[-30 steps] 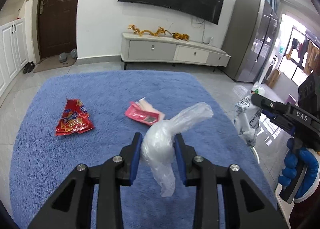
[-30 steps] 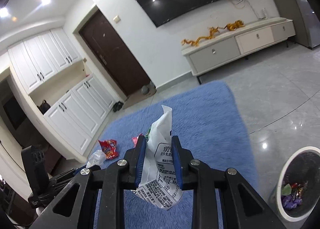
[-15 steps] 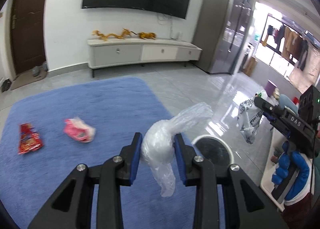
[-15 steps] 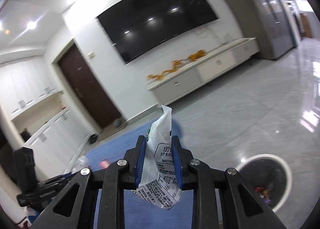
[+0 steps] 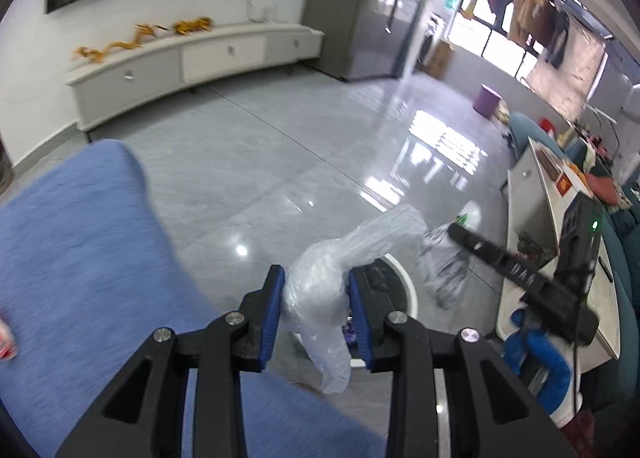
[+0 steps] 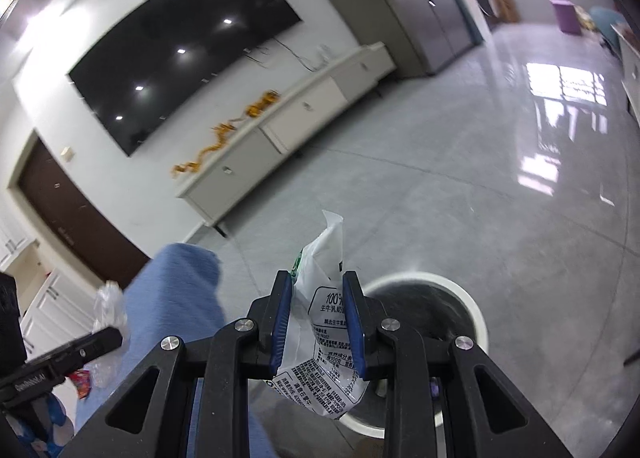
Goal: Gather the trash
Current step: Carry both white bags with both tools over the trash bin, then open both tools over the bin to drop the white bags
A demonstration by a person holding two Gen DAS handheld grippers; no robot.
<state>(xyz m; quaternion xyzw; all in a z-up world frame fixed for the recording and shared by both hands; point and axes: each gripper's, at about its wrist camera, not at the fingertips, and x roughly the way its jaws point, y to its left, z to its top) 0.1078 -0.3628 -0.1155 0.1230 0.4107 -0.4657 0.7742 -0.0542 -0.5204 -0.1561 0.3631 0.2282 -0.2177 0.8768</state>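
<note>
- We hold a crumpled clear plastic bag [image 5: 316,294] clamped between the blue pads of the left gripper [image 5: 316,312], its loose tail hanging below the jaws and its other end sticking up to the right.
- The right gripper [image 6: 318,322] is pinched on a white printed milk pouch [image 6: 328,338], which stands up between the fingers and sags beneath them.
- Both pieces of trash hang close to the round white-rimmed waste bin with a dark liner [image 6: 476,322]; in the left wrist view only an arc of its rim [image 5: 404,282] shows behind the bag.
- Risk, as we judge it: the bag is light and floppy, so on release it may drift, cling to a pad or catch on the rim and land on the grey tiled floor [image 5: 260,161] instead of inside.
- The pouch seems to sit over the near edge of the opening more than its centre; letting go here could tip it outside, onto the floor or the blue carpet [image 5: 80,258].
- The two grippers are near each other above one opening, so they could knock together or snag each other's load.
- Bin contents: the liner looks dark, with a small purple scrap [image 6: 434,392] glimpsed low down; we cannot tell what else lies inside.
- A red wrapper [image 6: 80,382] shows on the carpet, so collecting looks unfinished.
</note>
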